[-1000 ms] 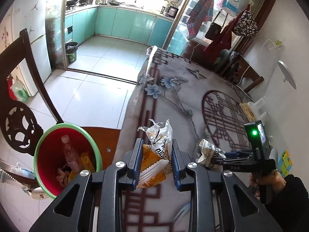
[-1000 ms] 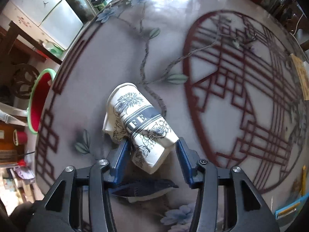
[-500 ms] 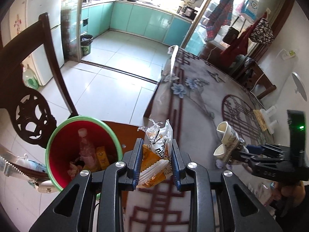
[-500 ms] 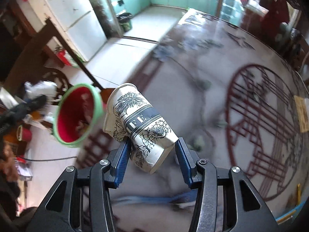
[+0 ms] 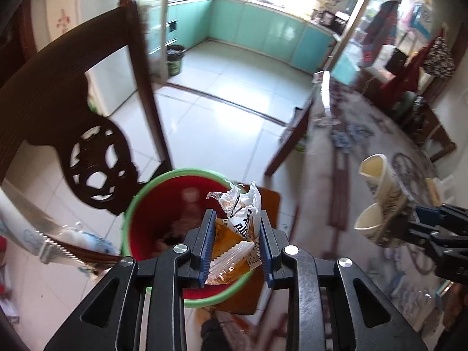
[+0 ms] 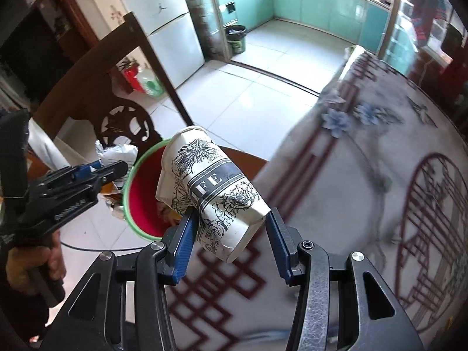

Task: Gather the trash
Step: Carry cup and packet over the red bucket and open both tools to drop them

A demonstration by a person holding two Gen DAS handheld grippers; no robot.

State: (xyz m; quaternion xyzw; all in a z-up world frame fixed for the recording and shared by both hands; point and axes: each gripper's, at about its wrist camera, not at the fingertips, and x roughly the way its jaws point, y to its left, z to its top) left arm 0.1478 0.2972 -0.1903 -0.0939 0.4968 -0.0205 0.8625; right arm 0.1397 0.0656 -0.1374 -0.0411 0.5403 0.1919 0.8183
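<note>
Over red bin [image 5: 163, 201] left claw [image 5: 236, 244] clamps wrapper [image 5: 234, 234]; right claw [image 6: 231, 242] clamps cup [image 6: 213, 187].

bin contents [image 5: 172, 228] blurred, chair [image 5: 58, 111] cropped

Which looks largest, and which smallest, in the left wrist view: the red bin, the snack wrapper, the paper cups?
1. Red bin, clearly largest.
2-3. Snack wrapper and paper cups look alike; the wrapper is nearer the camera, so I will not rank them.

Wrapper [image 5: 238, 234] now over bin [image 5: 137, 201]; cup [image 6: 213, 193] seemingly nearer
</note>
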